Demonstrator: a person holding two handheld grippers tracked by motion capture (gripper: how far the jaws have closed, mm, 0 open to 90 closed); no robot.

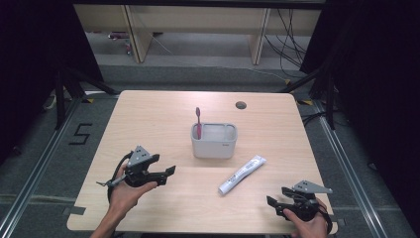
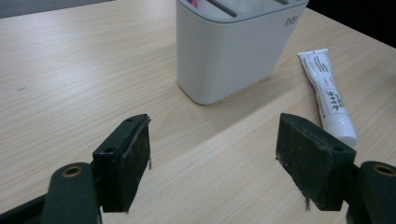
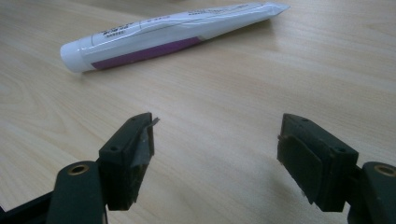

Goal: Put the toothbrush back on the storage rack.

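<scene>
Right gripper (image 1: 275,202), jaws wide apart and empty at the near right corner of the table (image 1: 148,114); left gripper (image 1: 168,172) likewise spread and empty at near left. Toothpaste tube (image 1: 242,174) flat between them, cap end nearest, just right of the grey holder (image 1: 214,144) with the red toothbrush (image 1: 198,121). Best approached low from the right, jaws square across mid-body, closing gently to avoid squeezing paste.

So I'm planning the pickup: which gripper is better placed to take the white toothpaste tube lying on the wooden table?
Right. The right gripper is open and points at the white toothpaste tube, with bare table between. The left gripper is also open but faces the pale grey holder, the tube off to one side.
</scene>
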